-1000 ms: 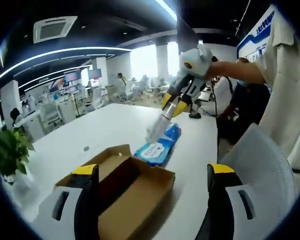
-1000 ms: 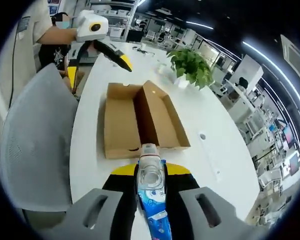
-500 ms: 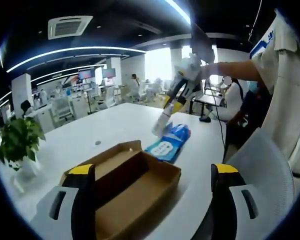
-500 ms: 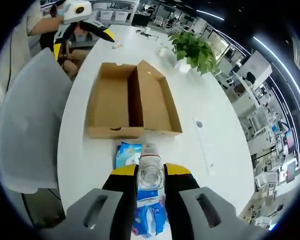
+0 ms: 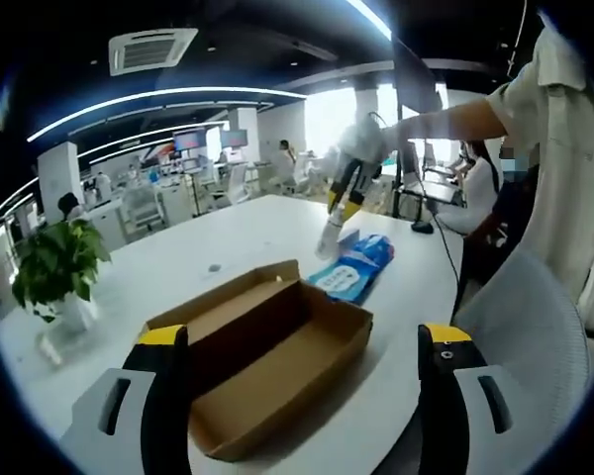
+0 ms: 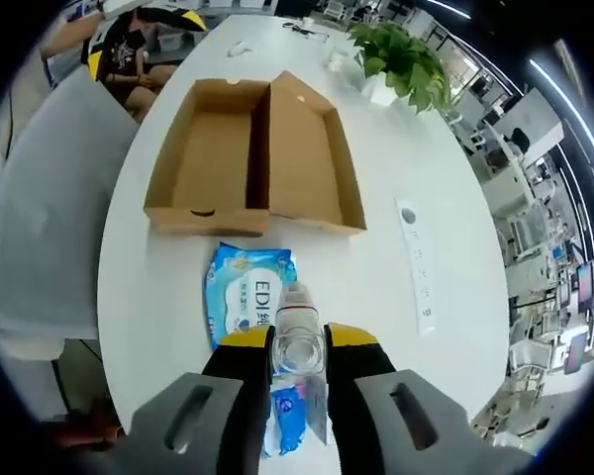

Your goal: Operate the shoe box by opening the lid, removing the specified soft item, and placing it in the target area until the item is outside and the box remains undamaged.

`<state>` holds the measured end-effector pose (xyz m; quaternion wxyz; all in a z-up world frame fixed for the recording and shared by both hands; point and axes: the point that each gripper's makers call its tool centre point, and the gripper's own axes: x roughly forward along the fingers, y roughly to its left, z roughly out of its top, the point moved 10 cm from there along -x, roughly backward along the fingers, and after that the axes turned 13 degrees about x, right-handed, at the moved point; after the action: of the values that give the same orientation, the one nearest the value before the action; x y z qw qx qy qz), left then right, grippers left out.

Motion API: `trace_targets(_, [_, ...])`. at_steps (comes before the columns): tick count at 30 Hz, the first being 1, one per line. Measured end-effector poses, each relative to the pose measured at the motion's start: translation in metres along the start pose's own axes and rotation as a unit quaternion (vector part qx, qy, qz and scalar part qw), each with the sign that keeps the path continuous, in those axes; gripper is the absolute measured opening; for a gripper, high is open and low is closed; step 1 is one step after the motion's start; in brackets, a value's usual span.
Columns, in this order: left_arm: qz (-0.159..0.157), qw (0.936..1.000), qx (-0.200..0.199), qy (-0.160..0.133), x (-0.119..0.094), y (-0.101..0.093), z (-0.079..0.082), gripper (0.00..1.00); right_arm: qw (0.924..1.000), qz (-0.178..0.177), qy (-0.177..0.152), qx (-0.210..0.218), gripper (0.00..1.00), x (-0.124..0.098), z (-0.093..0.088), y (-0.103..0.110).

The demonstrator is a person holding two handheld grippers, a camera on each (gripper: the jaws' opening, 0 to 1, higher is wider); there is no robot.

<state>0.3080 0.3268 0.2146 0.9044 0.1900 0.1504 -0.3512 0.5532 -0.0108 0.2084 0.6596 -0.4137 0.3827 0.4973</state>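
One wipes pack [image 6: 249, 305] on table, beneath right fingers [image 6: 298, 346] pressed together; left fingers [image 5: 302, 371] apart.

The shoe box [image 6: 252, 158] is plain brown cardboard, matt and slightly rough. The wipes pack [image 6: 247, 297] is glossy blue plastic film with a printed label. The counter [image 6: 426, 198] is smooth white with a faint sheen. The chair back [image 5: 530, 327] looks like matt grey fabric.
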Motion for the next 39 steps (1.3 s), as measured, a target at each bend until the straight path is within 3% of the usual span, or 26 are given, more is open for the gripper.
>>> trace_targets(12, [0.027,0.9992,-0.028,0.012,-0.015,0.009,-0.013,1.00,0.9983,0.003,0.054,-0.021,0.17,0.026,0.003,-0.023])
trace_targets(16, [0.032,0.9989,-0.034,0.002,-0.018,0.007,-0.015,1.00,0.9980,0.010,0.060,-0.013,0.17,0.039,0.005,-0.029])
trace_targets(19, [0.034,0.9984,-0.045,-0.005,-0.020,0.005,-0.017,1.00,0.9973,0.012,0.070,-0.016,0.18,0.048,0.006,-0.030])
trace_targets(29, [0.050,0.9978,-0.043,0.011,-0.025,0.008,-0.023,0.98,0.9956,0.025,0.089,-0.020,0.18,0.071,0.009,-0.037])
trace_targets(39, [0.057,0.9964,-0.060,0.020,-0.026,0.005,-0.035,0.97,0.9917,0.043,0.118,-0.026,0.18,0.082,0.002,-0.040])
